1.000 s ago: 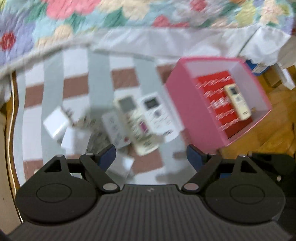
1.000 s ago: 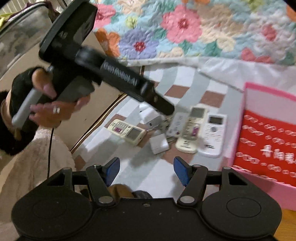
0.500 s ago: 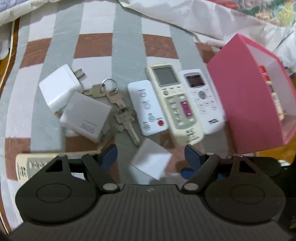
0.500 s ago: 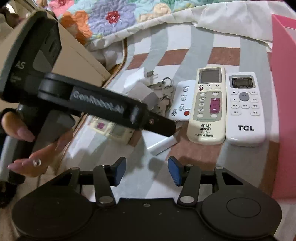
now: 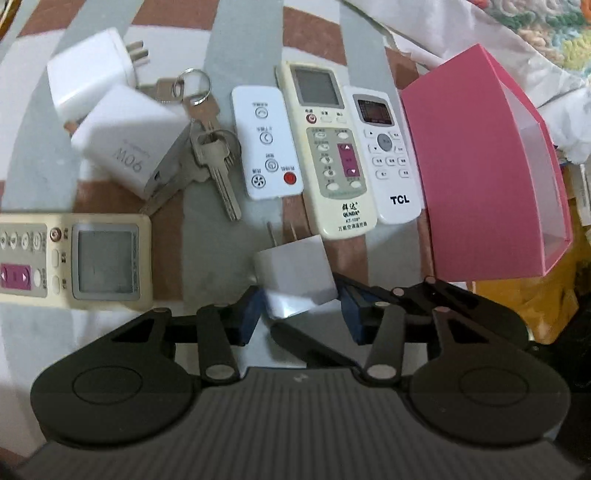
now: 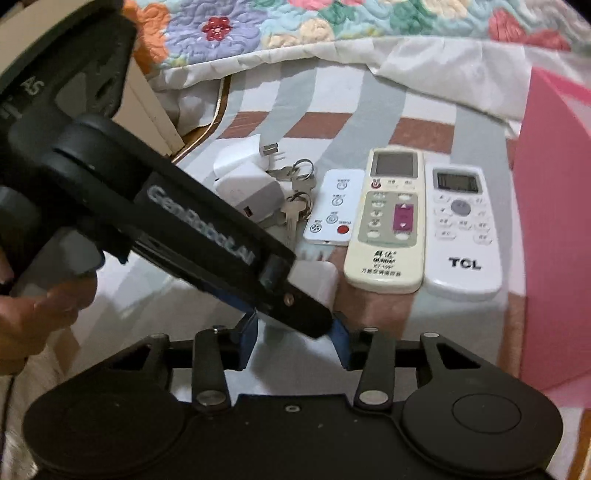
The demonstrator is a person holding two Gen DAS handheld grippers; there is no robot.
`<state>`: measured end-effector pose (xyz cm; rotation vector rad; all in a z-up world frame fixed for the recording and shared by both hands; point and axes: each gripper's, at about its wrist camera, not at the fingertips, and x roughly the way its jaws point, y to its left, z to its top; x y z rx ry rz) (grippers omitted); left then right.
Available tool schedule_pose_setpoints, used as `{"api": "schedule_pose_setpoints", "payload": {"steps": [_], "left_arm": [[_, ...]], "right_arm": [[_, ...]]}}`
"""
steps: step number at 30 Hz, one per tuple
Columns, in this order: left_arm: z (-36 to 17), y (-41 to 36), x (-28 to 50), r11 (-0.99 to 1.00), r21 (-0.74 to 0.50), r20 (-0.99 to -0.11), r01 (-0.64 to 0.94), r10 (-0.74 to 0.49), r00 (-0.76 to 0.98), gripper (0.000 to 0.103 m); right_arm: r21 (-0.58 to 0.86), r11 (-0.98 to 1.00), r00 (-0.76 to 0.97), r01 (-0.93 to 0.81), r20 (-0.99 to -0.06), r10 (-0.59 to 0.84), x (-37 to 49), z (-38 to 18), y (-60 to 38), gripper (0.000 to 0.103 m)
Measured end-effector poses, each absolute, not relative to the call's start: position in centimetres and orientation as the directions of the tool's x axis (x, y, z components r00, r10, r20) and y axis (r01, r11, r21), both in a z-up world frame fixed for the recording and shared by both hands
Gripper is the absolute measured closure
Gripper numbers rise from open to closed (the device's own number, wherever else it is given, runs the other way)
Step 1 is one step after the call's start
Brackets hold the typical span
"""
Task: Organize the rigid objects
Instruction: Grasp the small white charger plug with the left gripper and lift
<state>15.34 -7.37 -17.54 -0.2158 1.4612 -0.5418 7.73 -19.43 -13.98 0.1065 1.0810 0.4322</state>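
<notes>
A small white plug adapter (image 5: pixel 295 273) lies prongs-up on the striped cloth, between the fingers of my left gripper (image 5: pixel 300 314). The jaws are closing on it, with slim gaps still showing at the pads. In the right wrist view the left gripper's finger (image 6: pixel 295 299) covers most of the adapter (image 6: pixel 317 277). My right gripper (image 6: pixel 293 339) hovers just behind, jaws half apart and holding nothing; only the left gripper's tip shows between them. Beyond lie a small white remote (image 5: pixel 266 142), a cream remote (image 5: pixel 328 147) and a white TCL remote (image 5: pixel 388 155).
A pink box (image 5: pixel 472 166) stands close on the right. Two white chargers (image 5: pixel 125 147) and a bunch of keys (image 5: pixel 210 151) lie at the left, and another cream remote (image 5: pixel 74 258) lies sideways at the near left. A floral quilt (image 6: pixel 295 26) lies behind. A hand (image 6: pixel 33 317) holds the left gripper.
Both grippers came down close to the cloth. The left jaws narrowed around the small adapter. The right jaws narrowed a little, and the left gripper now crosses right in front of them.
</notes>
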Motion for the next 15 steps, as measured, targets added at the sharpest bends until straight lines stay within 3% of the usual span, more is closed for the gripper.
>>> {"api": "schedule_pose_setpoints", "payload": {"steps": [2,3,5,7,9,15], "left_arm": [[-17.3,-7.9,15.2,0.872,-0.434,-0.889,0.227,-0.456,0.052,0.057],[-17.4,-8.0,15.1,0.877,-0.428,-0.890,0.221,-0.451,0.066,0.057],[-17.3,-7.9,14.9,0.884,-0.420,-0.892,0.207,-0.444,0.082,0.059],[-17.3,-7.9,14.4,0.888,-0.409,-0.893,0.212,-0.437,0.106,0.059],[-17.1,-8.1,14.0,0.892,-0.396,-0.895,0.217,-0.428,0.127,0.060],[-16.6,-8.6,13.0,0.895,-0.377,-0.895,0.237,-0.418,0.155,0.060]], "right_arm": [[0.281,0.913,0.390,-0.296,-0.837,0.384,8.1,-14.3,-19.1,0.041],[0.292,0.905,0.395,-0.310,-0.826,0.402,8.0,-14.5,-19.0,0.031],[0.284,0.897,0.407,-0.340,-0.815,0.412,7.9,-14.7,-18.7,0.029],[0.261,0.905,0.419,-0.335,-0.820,0.391,7.8,-14.6,-18.7,0.036],[0.225,0.918,0.433,-0.328,-0.828,0.357,7.8,-14.6,-18.6,0.053],[0.243,0.922,0.447,-0.302,-0.818,0.362,7.1,-14.3,-19.4,0.056]]}}
